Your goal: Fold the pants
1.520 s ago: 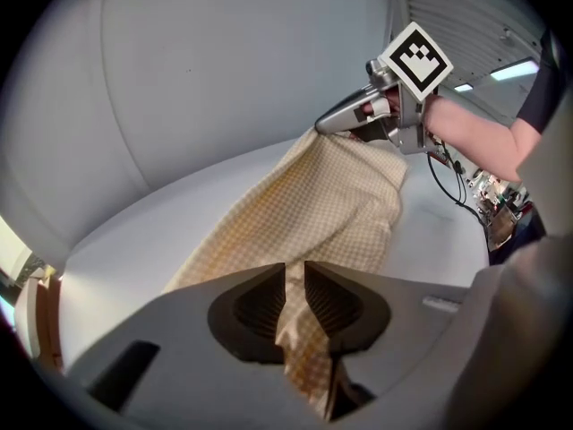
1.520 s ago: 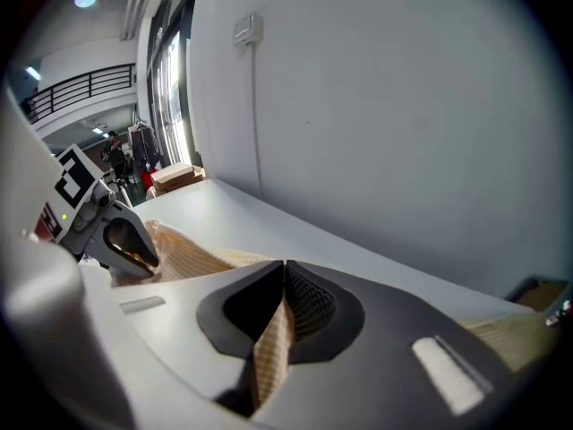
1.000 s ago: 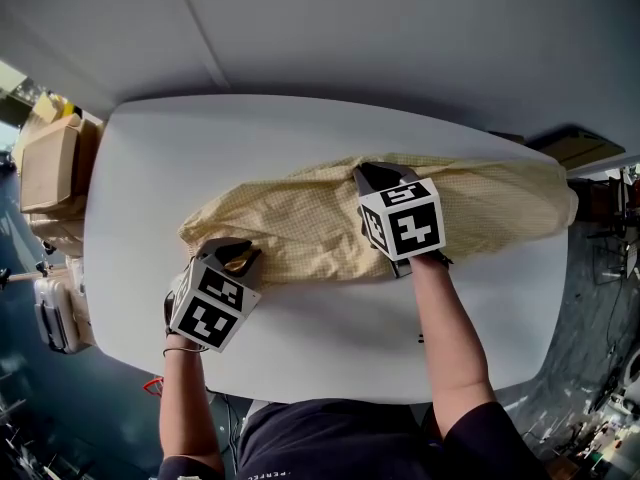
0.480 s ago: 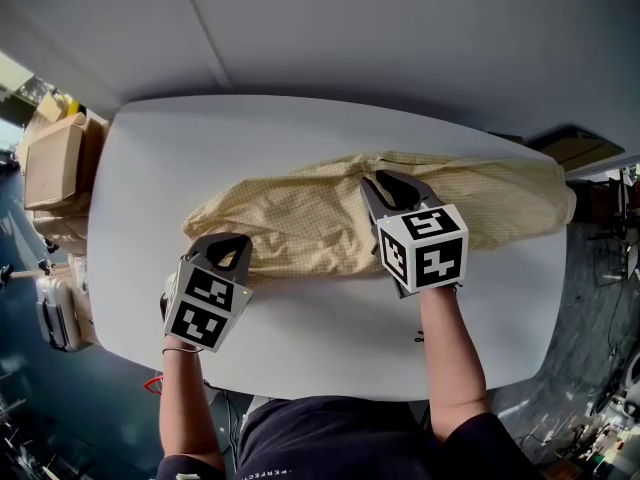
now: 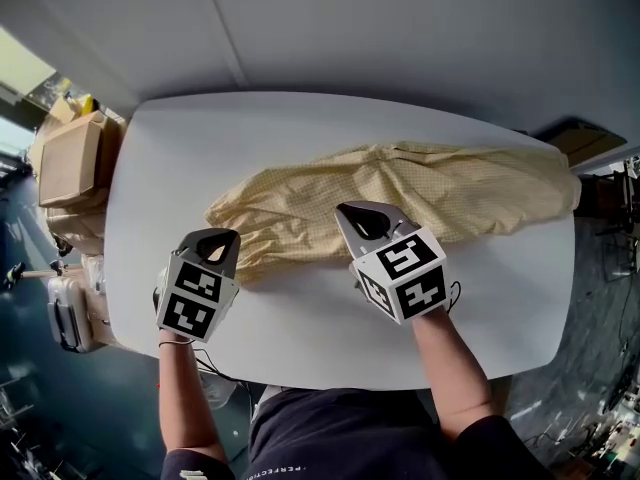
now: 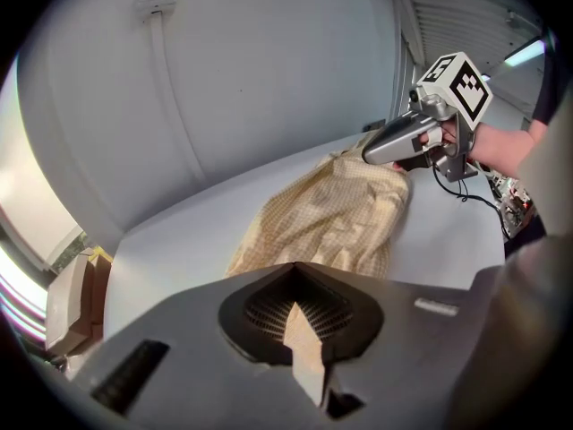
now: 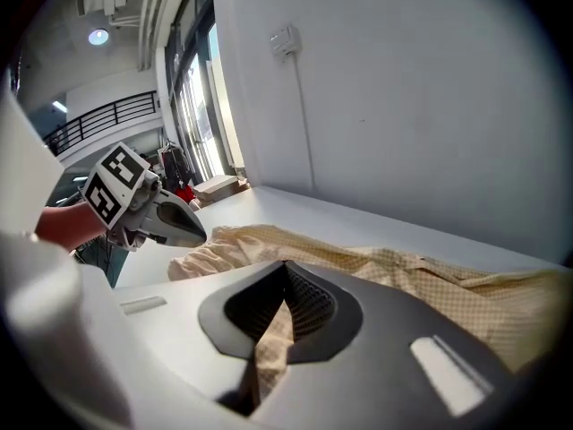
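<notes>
Pants (image 7: 466, 294) in just-closed hand-held gripper (image 7: 269, 348)

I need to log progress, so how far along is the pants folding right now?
Done: the yellow checked pants lie stretched out long on the white table; no fold across them shows yet. In hand: the left gripper and right gripper each pinch the fabric's near edge, the right one's jaws having just closed. Left: seemingly every fold.

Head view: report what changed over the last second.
The left gripper and right gripper both clamped the near edge of the pants and drew back toward the person; the right's jaws closed just now, fabric between them. The pants still lie lengthwise across the table.
</notes>
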Available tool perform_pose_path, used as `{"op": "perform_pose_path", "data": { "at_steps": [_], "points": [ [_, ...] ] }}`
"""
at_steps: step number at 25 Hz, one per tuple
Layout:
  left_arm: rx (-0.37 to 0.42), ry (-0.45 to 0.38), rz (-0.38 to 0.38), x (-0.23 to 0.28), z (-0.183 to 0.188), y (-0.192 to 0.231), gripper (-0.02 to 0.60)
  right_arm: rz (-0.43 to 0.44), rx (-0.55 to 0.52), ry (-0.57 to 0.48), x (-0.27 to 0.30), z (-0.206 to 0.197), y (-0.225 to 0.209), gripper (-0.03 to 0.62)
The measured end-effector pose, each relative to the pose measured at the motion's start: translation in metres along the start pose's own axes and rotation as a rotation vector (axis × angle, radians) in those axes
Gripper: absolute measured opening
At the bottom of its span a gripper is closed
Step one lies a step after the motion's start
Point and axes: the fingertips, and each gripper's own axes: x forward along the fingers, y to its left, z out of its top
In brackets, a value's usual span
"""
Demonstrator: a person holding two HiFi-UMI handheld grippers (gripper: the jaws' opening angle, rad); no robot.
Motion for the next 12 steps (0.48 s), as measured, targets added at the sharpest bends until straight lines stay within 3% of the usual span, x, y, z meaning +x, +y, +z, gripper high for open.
{"op": "perform_pose_path", "data": {
  "at_steps": [7, 12],
  "points": [
    [0.046, -0.008, -0.024, -0.010, -0.019, 0.028, 0.000, 0.113, -0.032, 0.030, 0.022, -0.012, 0.080, 0.002],
    [0.156, -0.002, -0.065, -0.012, -0.034, 0.037, 0.000, 0.172, -0.077, 0.078, 0.040, -0.024, 0.135, 0.008]
  ]
}}
